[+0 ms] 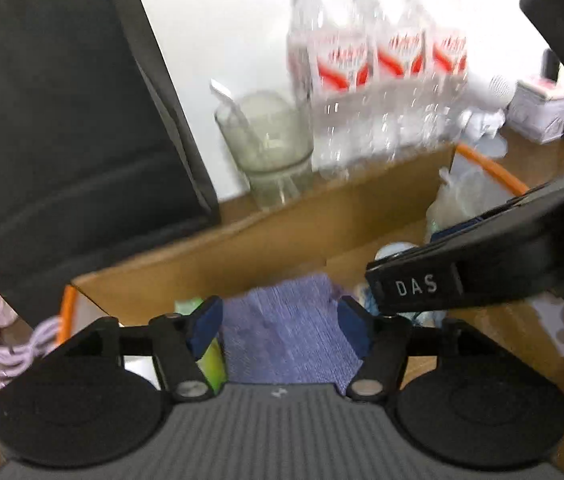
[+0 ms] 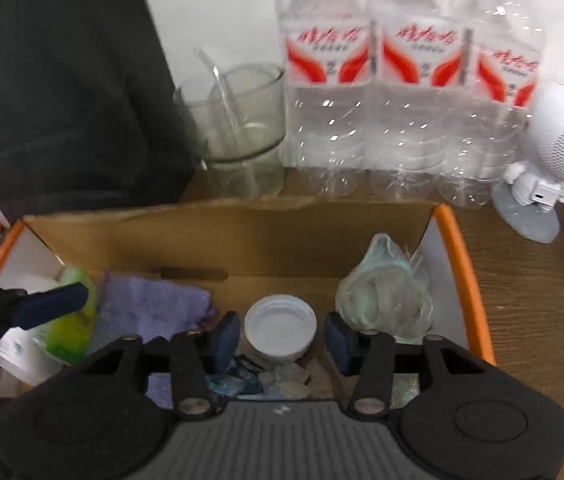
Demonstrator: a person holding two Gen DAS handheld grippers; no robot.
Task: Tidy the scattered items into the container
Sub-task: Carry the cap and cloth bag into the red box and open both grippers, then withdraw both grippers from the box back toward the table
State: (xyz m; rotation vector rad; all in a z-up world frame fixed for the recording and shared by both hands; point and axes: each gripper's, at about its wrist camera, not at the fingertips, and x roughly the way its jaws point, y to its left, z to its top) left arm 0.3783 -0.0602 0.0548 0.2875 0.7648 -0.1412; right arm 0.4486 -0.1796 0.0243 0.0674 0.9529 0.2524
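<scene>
My left gripper (image 1: pixel 280 326) hangs over the near end of the box (image 2: pixel 242 236), jaws apart, with the purple cloth (image 1: pixel 290 332) lying between them below; I cannot tell whether the pads touch it. My right gripper (image 2: pixel 281 340) is also spread wide, framing a white cap (image 2: pixel 280 326) that sits upturned on the box floor, with nothing gripped. In the box, the cloth lies left of the cap, a green packet (image 2: pixel 72 320) sits at the cloth's left edge, and a crumpled clear bag (image 2: pixel 386 300) rests in the right corner against the orange rim (image 2: pixel 464 280). Some blurred blue and pale scraps lie just under the cap; I cannot tell what they are. The box stands on a brown wood-grain table (image 2: pixel 542 300). A lilac cable (image 1: pixel 6 352) trails off the box's left side. Behind the box, a glass jar (image 2: pixel 242 132) with a clear rod stands beside three water bottles (image 2: pixel 402 92) with red labels, and a white astronaut figure (image 2: pixel 550 160) stands to their right. A black panel (image 2: pixel 62 80) rises at the left, against a white wall (image 1: pixel 222 20).
</scene>
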